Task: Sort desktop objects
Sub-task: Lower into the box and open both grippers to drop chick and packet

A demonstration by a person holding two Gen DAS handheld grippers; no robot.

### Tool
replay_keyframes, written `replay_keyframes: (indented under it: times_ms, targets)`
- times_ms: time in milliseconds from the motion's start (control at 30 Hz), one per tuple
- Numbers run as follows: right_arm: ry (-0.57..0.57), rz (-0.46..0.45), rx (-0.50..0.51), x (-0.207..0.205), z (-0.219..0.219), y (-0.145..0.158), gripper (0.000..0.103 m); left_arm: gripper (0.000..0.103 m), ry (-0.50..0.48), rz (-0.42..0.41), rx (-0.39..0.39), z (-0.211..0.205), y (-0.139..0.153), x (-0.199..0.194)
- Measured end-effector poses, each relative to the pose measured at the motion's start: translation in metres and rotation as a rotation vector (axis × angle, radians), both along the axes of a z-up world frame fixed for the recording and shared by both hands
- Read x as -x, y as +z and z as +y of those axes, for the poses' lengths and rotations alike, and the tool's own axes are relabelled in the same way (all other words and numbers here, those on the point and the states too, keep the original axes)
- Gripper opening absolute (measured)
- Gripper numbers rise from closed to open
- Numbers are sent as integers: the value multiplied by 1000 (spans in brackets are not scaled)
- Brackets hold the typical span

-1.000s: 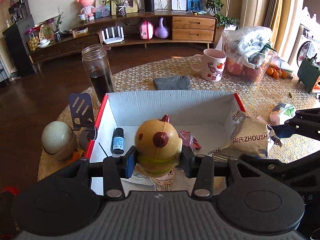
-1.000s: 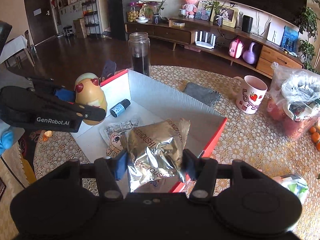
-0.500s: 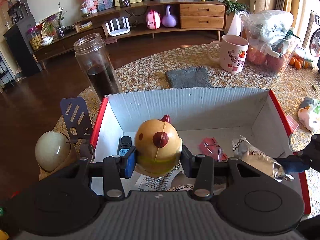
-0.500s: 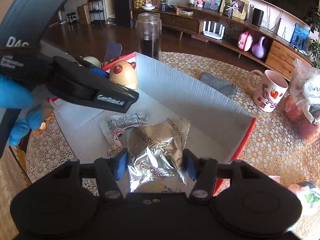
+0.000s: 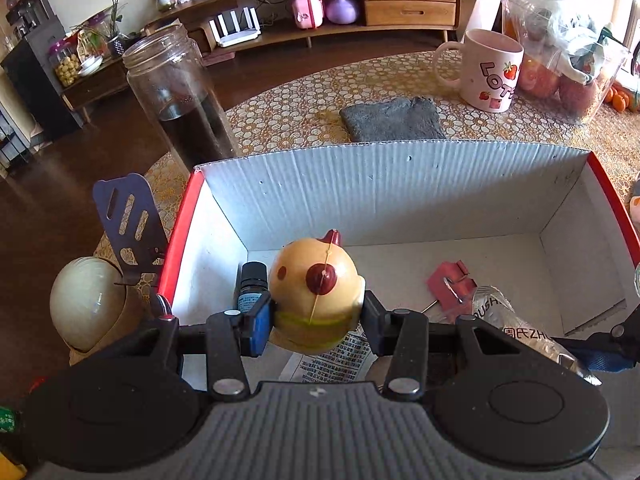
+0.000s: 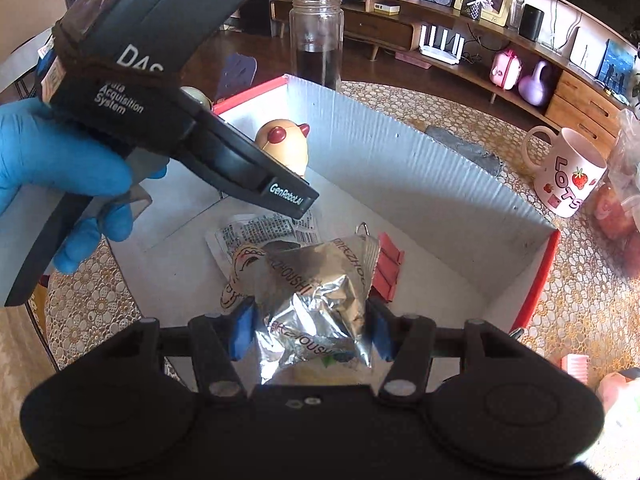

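Observation:
My left gripper is shut on a yellow chick toy with red spots and holds it inside the open white cardboard box with red edges, near its left wall. The toy also shows in the right wrist view. My right gripper is shut on a silver foil snack bag and holds it low over the box floor. In the box lie a small dark bottle, a printed packet and a red clip.
A glass jar of dark liquid, a grey cloth, a pink mug and a bag of fruit stand behind the box. A round white lamp and a slotted stand sit left of it.
Both grippers have moved forward and down into the box with their loads. The left gripper body now fills the upper left of the right wrist view.

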State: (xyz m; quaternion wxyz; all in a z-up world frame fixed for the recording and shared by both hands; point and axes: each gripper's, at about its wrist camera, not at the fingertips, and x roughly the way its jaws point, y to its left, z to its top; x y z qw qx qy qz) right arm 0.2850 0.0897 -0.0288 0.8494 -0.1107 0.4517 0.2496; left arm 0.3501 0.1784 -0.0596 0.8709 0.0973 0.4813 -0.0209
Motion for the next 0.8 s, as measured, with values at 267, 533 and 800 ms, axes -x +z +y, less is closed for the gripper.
replay_keyframes:
  times_ms: [267,533,800]
  targets:
    - [-15,52,-37,-7,-4,-6,57,45,-19,30,-15,-6,-10,-6]
    - [-20,58,-46,-7,-7,-5,61,46,-27,40,-25,-9,-11,-6]
    - [-11,26,-60,0,-11,3,69,68,-28,22,-35,-13,-8,2]
